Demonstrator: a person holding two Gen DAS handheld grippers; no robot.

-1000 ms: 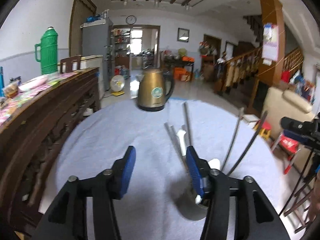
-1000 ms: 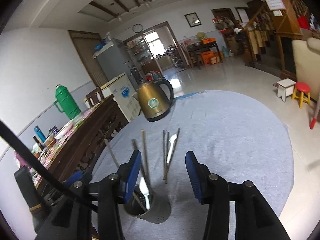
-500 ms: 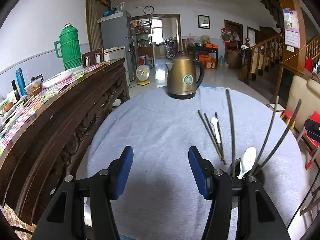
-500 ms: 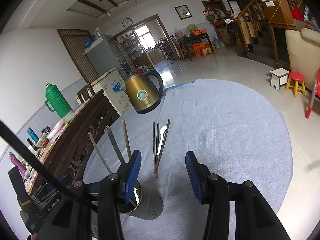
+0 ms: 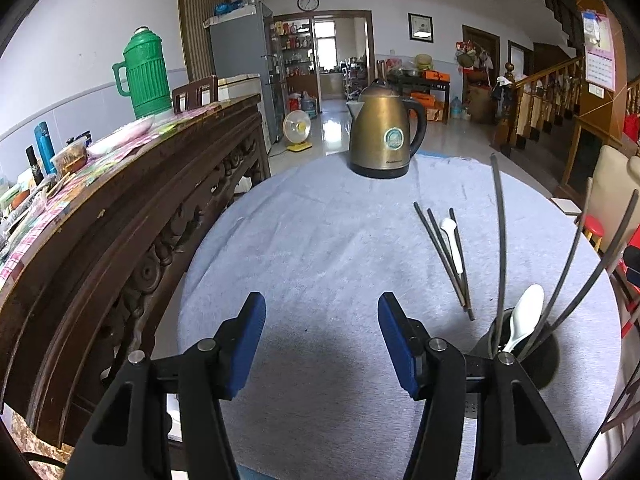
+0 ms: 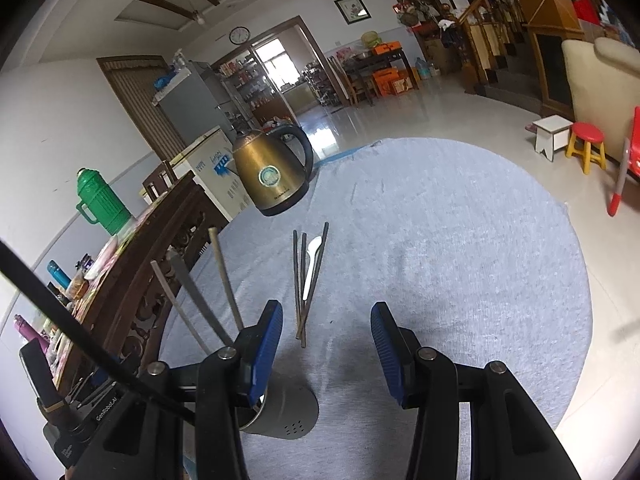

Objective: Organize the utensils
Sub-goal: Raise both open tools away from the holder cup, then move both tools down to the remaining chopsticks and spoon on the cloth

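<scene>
A dark metal utensil holder [image 5: 520, 360] stands on the grey tablecloth with a white spoon [image 5: 525, 318] and several dark chopsticks [image 5: 500, 240] in it. In the right wrist view the holder [image 6: 286, 416] sits low, partly behind my left finger. Three loose chopsticks [image 6: 298, 280] and a small white spoon [image 6: 310, 268] lie flat on the cloth beyond it; the left wrist view shows the same spoon [image 5: 452, 244]. My left gripper [image 5: 322, 340] is open over bare cloth, left of the holder. My right gripper [image 6: 326, 344] is open and holds nothing, just short of the loose chopsticks.
A brass electric kettle [image 5: 382, 136] stands at the far edge of the round table [image 6: 460, 220]. A carved dark wooden sideboard [image 5: 120, 208] with a green thermos [image 5: 146, 74] and clutter runs along the left. The other gripper's black body [image 6: 80, 412] is low left in the right wrist view.
The left gripper swung to the left, so the holder went from behind its right finger to the view's right edge. The right gripper sank toward the table and the loose utensils.
</scene>
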